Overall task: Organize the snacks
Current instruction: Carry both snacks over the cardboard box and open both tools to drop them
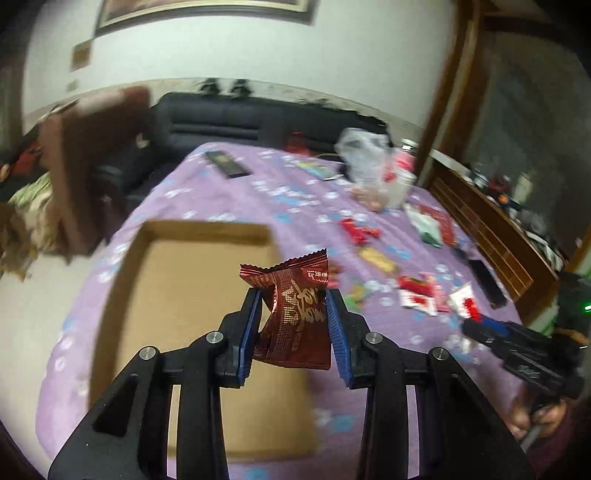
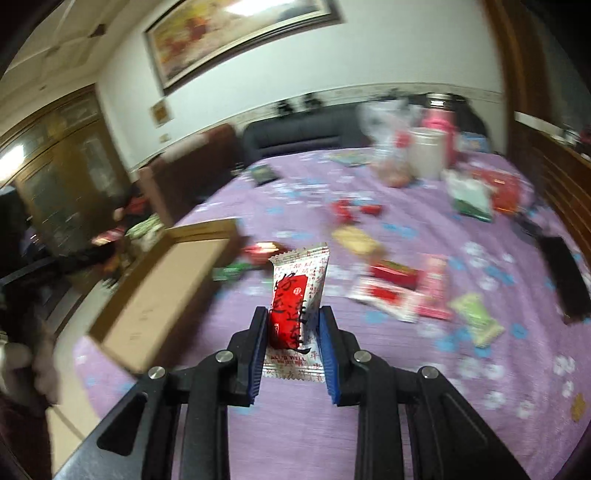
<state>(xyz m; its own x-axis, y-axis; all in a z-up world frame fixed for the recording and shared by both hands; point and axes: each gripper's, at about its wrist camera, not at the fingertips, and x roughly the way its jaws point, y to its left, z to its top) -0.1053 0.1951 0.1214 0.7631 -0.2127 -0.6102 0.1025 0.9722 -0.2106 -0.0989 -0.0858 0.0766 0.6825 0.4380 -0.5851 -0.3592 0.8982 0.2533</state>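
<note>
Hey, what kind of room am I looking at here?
Probably a home living or dining room: a table under a purple flowered cloth, a dark sofa behind it, and a framed painting on the wall.

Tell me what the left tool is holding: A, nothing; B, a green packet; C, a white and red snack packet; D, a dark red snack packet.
D: the left tool is clamped on a dark red snack packet above the cardboard box; the white and red packet sits in the right tool.
</note>
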